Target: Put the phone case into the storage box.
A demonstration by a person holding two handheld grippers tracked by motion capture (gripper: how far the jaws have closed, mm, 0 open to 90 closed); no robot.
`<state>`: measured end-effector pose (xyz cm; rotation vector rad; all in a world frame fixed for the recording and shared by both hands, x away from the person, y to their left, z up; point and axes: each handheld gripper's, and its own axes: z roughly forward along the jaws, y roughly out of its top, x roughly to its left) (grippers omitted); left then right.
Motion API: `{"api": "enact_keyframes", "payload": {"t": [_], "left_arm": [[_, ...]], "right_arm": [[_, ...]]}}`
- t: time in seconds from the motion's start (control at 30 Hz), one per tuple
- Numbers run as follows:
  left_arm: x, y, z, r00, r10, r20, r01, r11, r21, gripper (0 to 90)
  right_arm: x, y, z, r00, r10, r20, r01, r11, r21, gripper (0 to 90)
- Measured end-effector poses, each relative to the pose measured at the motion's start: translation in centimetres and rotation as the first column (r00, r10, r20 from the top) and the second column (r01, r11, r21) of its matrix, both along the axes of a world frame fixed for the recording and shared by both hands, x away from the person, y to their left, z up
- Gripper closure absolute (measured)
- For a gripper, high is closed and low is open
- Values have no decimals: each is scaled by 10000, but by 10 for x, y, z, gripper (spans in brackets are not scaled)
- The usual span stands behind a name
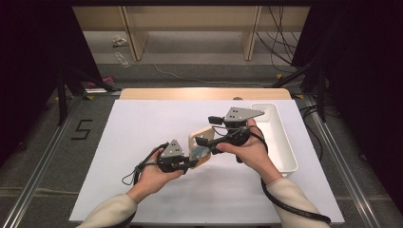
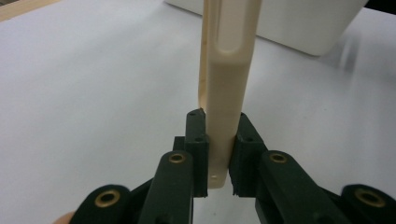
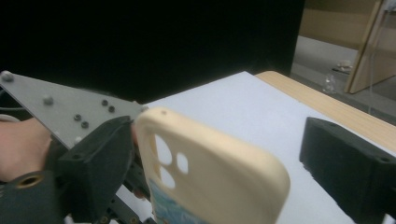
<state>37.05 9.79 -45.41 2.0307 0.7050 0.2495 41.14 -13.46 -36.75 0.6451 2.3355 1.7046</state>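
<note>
A cream phone case (image 1: 194,137) is held on edge above the middle of the white table. My left gripper (image 1: 192,162) is shut on its lower end; in the left gripper view both black jaws pinch the case's thin side (image 2: 229,70) and my left gripper (image 2: 219,140) holds it upright. My right gripper (image 1: 208,129) is open with one jaw on each side of the case's upper end. In the right gripper view the case (image 3: 210,168) shows camera cut-outs and a bluish picture; it lies close to the left jaw of my right gripper (image 3: 224,154), well clear of the other.
A long white tray (image 1: 290,152) stands at the right of the table, just behind the right hand, also seen as the white tray (image 2: 289,23). A wooden strip (image 1: 204,93) borders the far edge. Wooden shelving and cables lie on the floor beyond.
</note>
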Motion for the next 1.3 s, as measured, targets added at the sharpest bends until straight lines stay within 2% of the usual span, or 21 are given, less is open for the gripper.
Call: {"api": "enact_keyframes", "payload": {"t": [0.23, 0.5, 0.7, 1.3], "left_arm": [[3, 5, 2, 9979, 645, -105, -646, 9979, -59, 794], [4, 8, 5, 9915, 1276, -270, -1284, 9914, -265, 794], [4, 8, 6, 9891, 1429, -357, -1441, 9890, -331, 794], [5, 0, 5, 9890, 1440, -333, -1448, 9891, -247, 794]], "right_arm": [[1, 0, -4, 9981, -621, 46, 621, 9980, 70, 19], [0, 2, -7, 9937, -1117, 64, 1116, 9935, 221, 4], [-1, 5, -8, 9924, -1226, 33, 1225, 9921, 281, 3], [-3, 7, -8, 9866, -1628, 89, 1622, 9856, 477, 2]]}}
